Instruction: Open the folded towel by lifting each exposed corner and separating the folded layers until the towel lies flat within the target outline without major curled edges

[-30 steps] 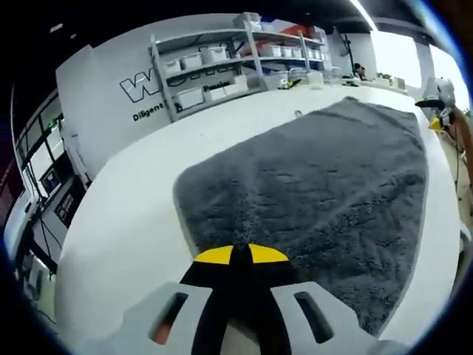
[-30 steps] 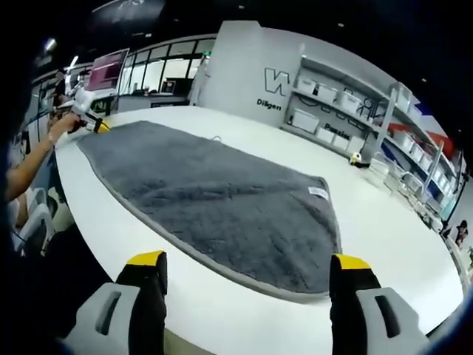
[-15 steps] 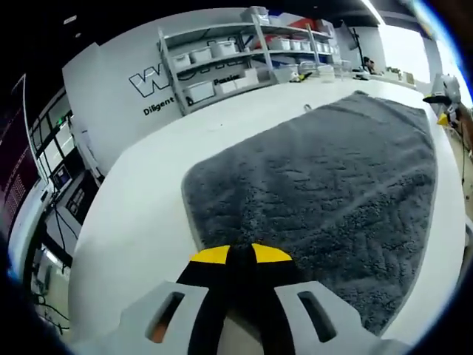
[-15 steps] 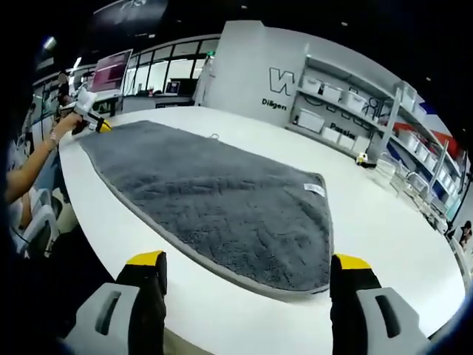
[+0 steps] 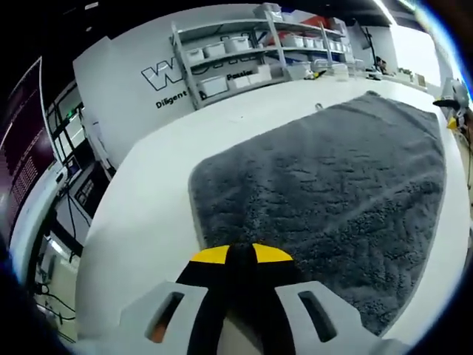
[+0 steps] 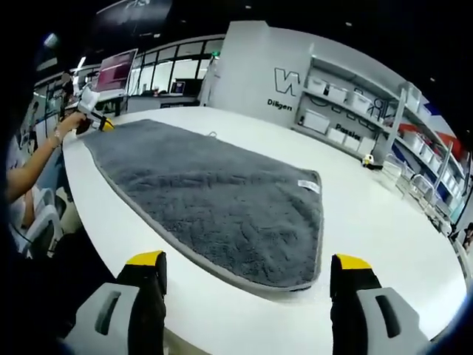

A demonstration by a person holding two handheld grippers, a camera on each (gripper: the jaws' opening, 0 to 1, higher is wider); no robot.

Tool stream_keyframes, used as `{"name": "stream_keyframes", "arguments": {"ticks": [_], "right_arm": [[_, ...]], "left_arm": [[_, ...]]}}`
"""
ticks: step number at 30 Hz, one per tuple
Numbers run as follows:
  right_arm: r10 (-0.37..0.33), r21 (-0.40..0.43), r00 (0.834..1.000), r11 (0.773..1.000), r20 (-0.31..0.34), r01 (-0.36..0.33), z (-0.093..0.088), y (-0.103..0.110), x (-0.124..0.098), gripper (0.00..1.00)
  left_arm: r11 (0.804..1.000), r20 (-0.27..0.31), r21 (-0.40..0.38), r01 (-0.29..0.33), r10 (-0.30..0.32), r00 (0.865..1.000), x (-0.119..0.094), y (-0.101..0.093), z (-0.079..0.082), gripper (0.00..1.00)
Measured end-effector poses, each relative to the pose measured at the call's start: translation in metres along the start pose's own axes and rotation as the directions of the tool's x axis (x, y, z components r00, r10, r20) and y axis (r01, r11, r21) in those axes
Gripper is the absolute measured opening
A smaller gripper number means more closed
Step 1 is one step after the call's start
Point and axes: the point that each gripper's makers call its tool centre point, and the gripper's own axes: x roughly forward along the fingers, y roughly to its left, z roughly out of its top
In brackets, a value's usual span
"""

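A grey towel (image 5: 325, 185) lies spread out on a white table (image 5: 140, 214). My left gripper (image 5: 240, 255) is shut on the towel's near edge, close to a corner. In the right gripper view the same towel (image 6: 214, 200) stretches away, a white label (image 6: 307, 185) near its right edge. My right gripper (image 6: 250, 260) hangs open above the towel's near end, with nothing between its jaws. At the far left corner a hand holds the left gripper (image 6: 94, 120) on the towel. The right gripper (image 5: 452, 103) shows at the towel's far right end.
Shelves with white bins (image 6: 347, 103) and a lettered wall (image 5: 170, 81) stand behind the table. A small yellow-and-white object (image 6: 366, 158) sits on the table beyond the towel. The person's arm (image 6: 29, 166) and a chair (image 6: 37, 225) are at the table's left edge (image 6: 96, 214).
In the right gripper view the towel's near right corner has slid left, toward the left gripper. The left gripper view has shifted a little; both grippers keep their states.
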Motion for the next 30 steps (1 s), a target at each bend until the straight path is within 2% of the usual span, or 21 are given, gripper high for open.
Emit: {"name": "stream_keyframes", "arguments": {"ticks": [3, 4, 5, 8, 10, 11, 17, 24, 27, 30], "right_arm": [[0.002, 0.0, 1.0, 1.0, 0.004, -0.002, 0.001, 0.0, 0.001, 0.93], [0.002, 0.0, 1.0, 1.0, 0.005, -0.002, 0.001, 0.0, 0.001, 0.93], [0.003, -0.001, 1.0, 1.0, 0.005, -0.003, 0.002, 0.0, 0.001, 0.93], [0.005, -0.006, 1.0, 1.0, 0.001, -0.005, 0.001, 0.001, 0.001, 0.93], [0.006, -0.006, 1.0, 1.0, -0.001, -0.006, 0.0, 0.001, 0.002, 0.93], [0.006, -0.005, 1.0, 1.0, -0.004, -0.006, -0.001, 0.001, 0.002, 0.93], [0.006, 0.006, 1.0, 1.0, 0.008, -0.006, 0.0, 0.004, 0.002, 0.93], [0.017, -0.003, 1.0, 1.0, 0.012, -0.017, 0.003, 0.008, 0.003, 0.93], [0.015, -0.003, 1.0, 1.0, 0.015, -0.015, 0.003, 0.007, 0.001, 0.93], [0.014, -0.002, 1.0, 1.0, 0.015, -0.014, 0.003, 0.007, 0.001, 0.93]], "left_arm": [[1.0, 0.001, 0.003, -0.011, 0.011, 1.0, -0.001, -0.002, 0.0, 0.11], [1.0, 0.003, 0.006, -0.011, 0.011, 1.0, -0.002, -0.003, 0.001, 0.13], [1.0, 0.012, 0.002, 0.004, -0.005, 1.0, -0.004, -0.005, 0.003, 0.2], [0.996, 0.074, -0.086, 0.037, -0.031, 0.997, -0.016, -0.007, 0.011, 0.35], [0.991, 0.124, -0.123, 0.051, -0.035, 0.992, -0.025, -0.008, 0.018, 0.36], [0.988, 0.149, -0.131, 0.081, -0.061, 0.987, -0.031, -0.014, 0.02, 0.36], [0.979, 0.159, -0.124, 0.162, -0.141, 0.977, -0.056, -0.044, 0.017, 0.48], [0.973, 0.217, -0.11, 0.205, -0.177, 0.96, -0.073, -0.077, 0.018, 0.43], [0.974, 0.209, -0.088, 0.21, -0.189, 0.96, -0.075, -0.09, 0.013, 0.35], [0.971, 0.187, -0.07, 0.229, -0.213, 0.959, -0.074, -0.102, 0.007, 0.32]]}}
